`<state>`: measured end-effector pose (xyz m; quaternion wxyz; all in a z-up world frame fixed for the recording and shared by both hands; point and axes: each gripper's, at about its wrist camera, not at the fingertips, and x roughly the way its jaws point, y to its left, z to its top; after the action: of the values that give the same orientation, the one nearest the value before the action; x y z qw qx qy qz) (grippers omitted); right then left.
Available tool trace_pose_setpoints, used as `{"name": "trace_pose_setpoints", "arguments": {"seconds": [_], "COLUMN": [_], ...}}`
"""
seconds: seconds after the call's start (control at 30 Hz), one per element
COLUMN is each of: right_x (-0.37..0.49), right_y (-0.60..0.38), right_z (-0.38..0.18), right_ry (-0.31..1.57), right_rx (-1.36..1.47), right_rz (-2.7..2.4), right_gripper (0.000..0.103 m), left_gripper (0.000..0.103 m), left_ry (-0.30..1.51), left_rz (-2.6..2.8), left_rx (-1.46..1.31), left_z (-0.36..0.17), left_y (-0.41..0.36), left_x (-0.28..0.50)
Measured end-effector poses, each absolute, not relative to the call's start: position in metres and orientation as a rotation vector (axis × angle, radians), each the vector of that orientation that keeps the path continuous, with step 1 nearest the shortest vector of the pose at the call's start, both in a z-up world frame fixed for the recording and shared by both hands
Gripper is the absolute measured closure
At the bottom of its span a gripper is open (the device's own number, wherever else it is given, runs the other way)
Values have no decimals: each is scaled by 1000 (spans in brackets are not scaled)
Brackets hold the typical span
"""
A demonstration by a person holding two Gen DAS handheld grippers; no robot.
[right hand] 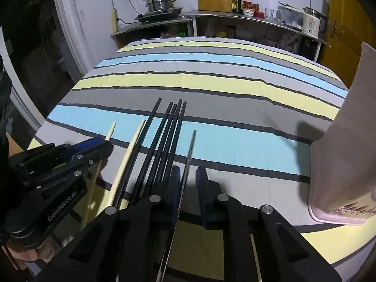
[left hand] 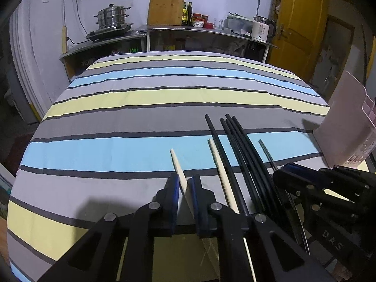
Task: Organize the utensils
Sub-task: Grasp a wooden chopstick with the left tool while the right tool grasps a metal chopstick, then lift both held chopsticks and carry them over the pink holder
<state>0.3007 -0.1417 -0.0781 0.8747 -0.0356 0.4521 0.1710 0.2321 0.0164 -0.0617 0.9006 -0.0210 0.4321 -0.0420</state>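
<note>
1. Left wrist view. Left gripper (left hand: pixel 185 188) has its jaws drawn narrow around a pale wooden chopstick (left hand: pixel 176 162). The stick runs up out of the gap and its far end pokes out over the striped tablecloth (left hand: pixel 141 122). Contact looks firm on both pads, but slight clearance cannot be ruled out.
2. Same view, to the right: a second pale chopstick (left hand: pixel 218 162) lies loose on the cloth, then a bundle of black chopsticks (left hand: pixel 237 145) side by side, then a thin metal chopstick (left hand: pixel 266 151) next to the right gripper (left hand: pixel 289 176). Pink utensil holder (left hand: pixel 345 127) stands at the far right edge.
3. Handling judgement: all sticks are light, rigid and slim. The wooden one should grip well. The black lacquered ones and the metal one are likely slick and prone to roll or pivot. Best hold is probably near mid-length, pads square to the shaft.
4. Right wrist view. The right gripper (right hand: pixel 188 176) is part-open. The metal chopstick (right hand: pixel 191 145) passes between the jaws, close against the left one with a clear gap to the right one, so it is not clamped.
5. Same view: black bundle (right hand: pixel 164 129) lies just left of the jaws, and the holder (right hand: pixel 347 127) is well to the right.
</note>
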Motion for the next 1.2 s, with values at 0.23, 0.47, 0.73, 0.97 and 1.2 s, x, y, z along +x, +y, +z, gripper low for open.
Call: {"name": "trace_pose_setpoints", "arguments": {"seconds": [0.23, 0.47, 0.73, 0.97, 1.2], "right_x": [299, 291, 284, 279, 281], "right_y": [-147, -155, -166, -169, -171], "right_z": [-72, -50, -29, -36, -46], "right_ry": [947, 905, 863, 882, 909], "right_rx": [-39, 9, 43, 48, 49], "right_rz": [375, 394, 393, 392, 390], "right_gripper": [98, 98, 98, 98, 98], "left_gripper": [97, 97, 97, 97, 97], "left_ry": [915, 878, 844, 1001, 1057], "left_rz": [-125, -174, -240, -198, -173], "left_rx": [-131, -186, -240, -171, -127], "left_z": [-59, -34, 2, -33, -56], "left_y": [32, 43, 51, 42, 34], "left_x": [234, 226, 214, 217, 226]}}
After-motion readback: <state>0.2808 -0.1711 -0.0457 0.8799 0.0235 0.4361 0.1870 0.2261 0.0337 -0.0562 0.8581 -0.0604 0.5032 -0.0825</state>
